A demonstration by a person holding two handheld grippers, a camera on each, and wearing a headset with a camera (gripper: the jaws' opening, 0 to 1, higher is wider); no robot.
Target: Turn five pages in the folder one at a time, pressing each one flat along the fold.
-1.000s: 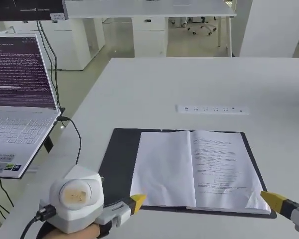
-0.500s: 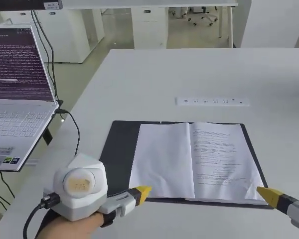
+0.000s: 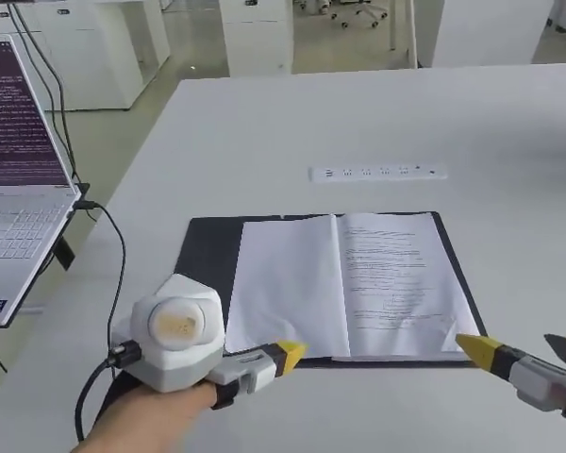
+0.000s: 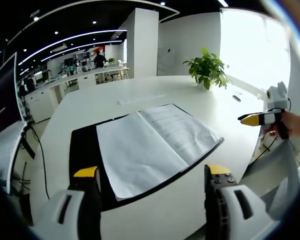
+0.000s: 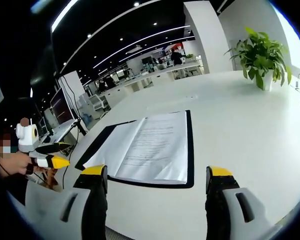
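The black folder (image 3: 206,264) lies open on the white table, with a blank white left page (image 3: 288,283) and a printed right page (image 3: 396,278). My left gripper (image 3: 285,356) hovers open just in front of the folder's near edge, below the left page. My right gripper (image 3: 519,347) is open off the near right corner, one yellow tip close to the page corner. In the left gripper view, the folder (image 4: 155,145) lies ahead of the open gripper (image 4: 151,172). The right gripper view shows the folder (image 5: 150,142) beyond the open gripper (image 5: 156,171). Neither gripper touches a page.
An open laptop (image 3: 9,189) stands at the left table edge, its black cable (image 3: 113,274) trailing toward me. A white power strip (image 3: 377,173) lies behind the folder. A potted plant (image 4: 207,72) stands at the table's far end.
The head camera has tipped down and right. My left gripper has edged right along the folder's near edge. The right gripper stays by the near right corner. The pages are unchanged.
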